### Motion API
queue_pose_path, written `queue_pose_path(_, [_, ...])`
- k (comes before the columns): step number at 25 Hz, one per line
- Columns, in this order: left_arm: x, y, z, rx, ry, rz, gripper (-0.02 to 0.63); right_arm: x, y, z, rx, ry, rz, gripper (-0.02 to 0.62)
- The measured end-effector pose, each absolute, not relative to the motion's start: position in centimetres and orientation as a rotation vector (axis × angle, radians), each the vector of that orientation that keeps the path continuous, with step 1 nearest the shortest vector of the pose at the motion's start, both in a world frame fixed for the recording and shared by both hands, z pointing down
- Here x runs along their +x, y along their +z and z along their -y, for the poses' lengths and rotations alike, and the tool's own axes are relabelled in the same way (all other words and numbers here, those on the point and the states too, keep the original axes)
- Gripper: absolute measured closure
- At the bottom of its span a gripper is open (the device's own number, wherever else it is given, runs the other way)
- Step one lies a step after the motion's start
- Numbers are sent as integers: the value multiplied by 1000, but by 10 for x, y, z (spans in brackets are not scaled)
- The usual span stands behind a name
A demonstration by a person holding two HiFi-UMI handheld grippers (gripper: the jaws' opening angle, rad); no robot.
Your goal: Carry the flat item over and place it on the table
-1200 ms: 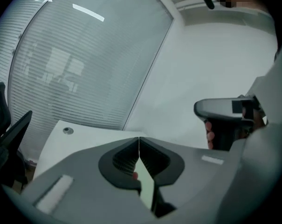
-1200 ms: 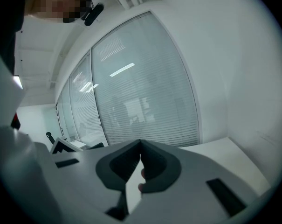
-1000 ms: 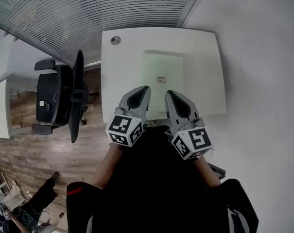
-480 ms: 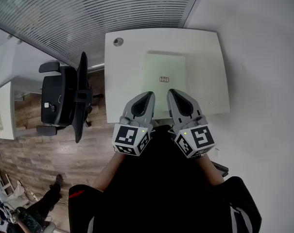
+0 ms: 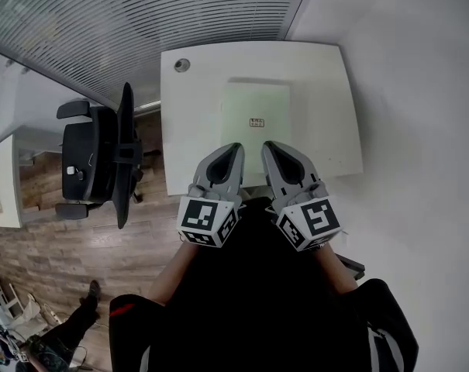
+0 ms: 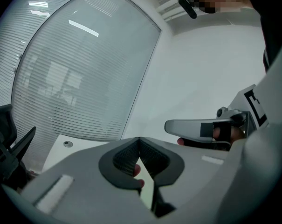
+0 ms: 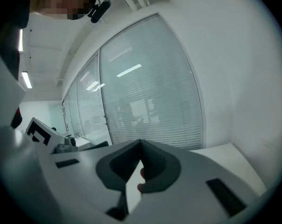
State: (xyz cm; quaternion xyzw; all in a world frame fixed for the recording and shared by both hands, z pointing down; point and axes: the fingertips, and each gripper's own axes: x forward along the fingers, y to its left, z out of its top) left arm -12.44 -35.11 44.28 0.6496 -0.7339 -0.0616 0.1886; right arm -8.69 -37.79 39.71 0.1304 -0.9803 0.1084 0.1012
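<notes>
An office, shown by the black swivel chair (image 5: 94,161), white desk (image 5: 191,122) and slatted glass partition (image 5: 141,22)

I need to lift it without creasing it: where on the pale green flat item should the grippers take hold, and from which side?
Probably by its near edge, coming from the person's side. The flat item lies flat on the table, so only its edges offer a hold, and that edge is the one by the shut left gripper and right gripper.
</notes>
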Motion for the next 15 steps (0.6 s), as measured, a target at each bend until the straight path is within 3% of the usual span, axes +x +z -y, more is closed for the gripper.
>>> queue_pose_path(15, [-128, 441, 345, 1805, -172, 2103, 600, -90, 398, 374, 353, 310, 2889, 595])
